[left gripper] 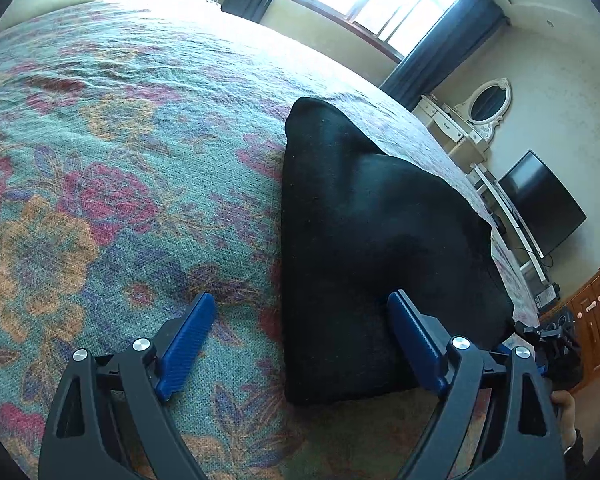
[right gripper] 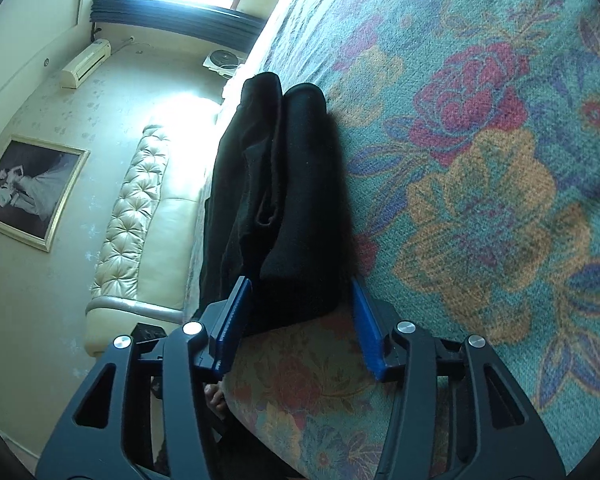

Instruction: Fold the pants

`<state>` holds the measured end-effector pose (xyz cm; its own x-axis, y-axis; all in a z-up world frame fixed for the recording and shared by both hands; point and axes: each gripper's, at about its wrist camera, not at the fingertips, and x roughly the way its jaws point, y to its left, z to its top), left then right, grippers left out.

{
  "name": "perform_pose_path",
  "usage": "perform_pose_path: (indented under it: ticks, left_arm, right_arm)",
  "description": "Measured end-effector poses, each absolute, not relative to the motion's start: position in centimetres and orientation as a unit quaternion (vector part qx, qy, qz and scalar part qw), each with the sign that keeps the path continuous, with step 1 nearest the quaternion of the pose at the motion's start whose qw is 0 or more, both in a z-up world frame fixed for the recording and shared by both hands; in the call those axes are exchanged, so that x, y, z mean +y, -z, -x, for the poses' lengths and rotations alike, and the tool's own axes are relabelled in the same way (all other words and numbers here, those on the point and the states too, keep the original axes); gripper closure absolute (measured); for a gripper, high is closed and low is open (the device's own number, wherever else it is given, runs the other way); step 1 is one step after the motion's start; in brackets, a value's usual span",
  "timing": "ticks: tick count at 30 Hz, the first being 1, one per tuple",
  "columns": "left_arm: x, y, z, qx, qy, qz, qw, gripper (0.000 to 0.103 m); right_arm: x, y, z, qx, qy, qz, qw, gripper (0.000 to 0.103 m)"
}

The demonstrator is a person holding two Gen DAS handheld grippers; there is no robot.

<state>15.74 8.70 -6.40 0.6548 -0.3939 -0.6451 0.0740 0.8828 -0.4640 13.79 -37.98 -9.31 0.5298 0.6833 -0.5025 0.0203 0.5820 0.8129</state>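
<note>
Left wrist view shows the left tongs [left gripper: 300, 300] spread wide over a bed [left gripper: 100, 160] covered by a floral bedspread in teal, red and orange. Its left blue finger [left gripper: 188, 344] rests on or just above the bedspread, while the right blue finger [left gripper: 416, 340] lies against the top of the folded black pants [left gripper: 380, 240]; nothing is gripped between them. The pants form a thick dark bundle on the bed's right side, near its edge, with a tv [left gripper: 540, 204] and a white dresser with an oval mirror [left gripper: 488, 104] by the far wall beyond. Right wrist view shows the right tongs [right gripper: 300, 304] open about as wide as the bundle, straddling the near end of the pants [right gripper: 300, 200]: one blue pad [right gripper: 232, 320] sits against the folded layers on the left, the other [right gripper: 366, 328] just beside the right edge, near the bedspread. Whether either pad presses the cloth cannot be told. A tufted cream headboard [right gripper: 140, 208] and a framed photograph [right gripper: 28, 188] are at left.
</note>
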Motion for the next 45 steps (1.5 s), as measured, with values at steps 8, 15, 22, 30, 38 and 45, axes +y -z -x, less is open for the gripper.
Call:
perform_pose_path:
  ticks: [8,15,22,30,38,45]
  left_arm:
    - [5.2,3.2,-11.2,0.358,0.01,0.09,0.929,0.016]
    - [2.5,2.2,-6.3,0.363,-0.008,0.073,0.929,0.016]
    - [1.8,1.2,-6.0,0.353,0.006,0.066,0.933,0.016]
    - [-0.2,1.9,-5.7,0.378,0.015,0.039,0.925,0.016]
    - [-0.9,1.3,-5.5,0.385,0.022,0.043,0.922,0.016]
    - [-1.2,1.4,-5.7,0.404,0.021,0.048,0.913,0.016]
  right_arm:
    - [-29.7,5.0,-10.7,0.45,-0.106,-0.135,0.876,0.013]
    - [-26.3,2.6,-8.5,0.4,-0.079,-0.043,0.912,0.012]
    - [-26.0,1.8,-7.9,0.394,-0.076,-0.041,0.915,0.009]
    - [-26.2,1.7,-7.3,0.393,-0.073,-0.04,0.916,0.009]
    - [-26.5,1.2,-7.3,0.395,-0.071,-0.04,0.915,0.009]
    - [-26.2,1.3,-7.4,0.409,-0.076,-0.036,0.908,0.009]
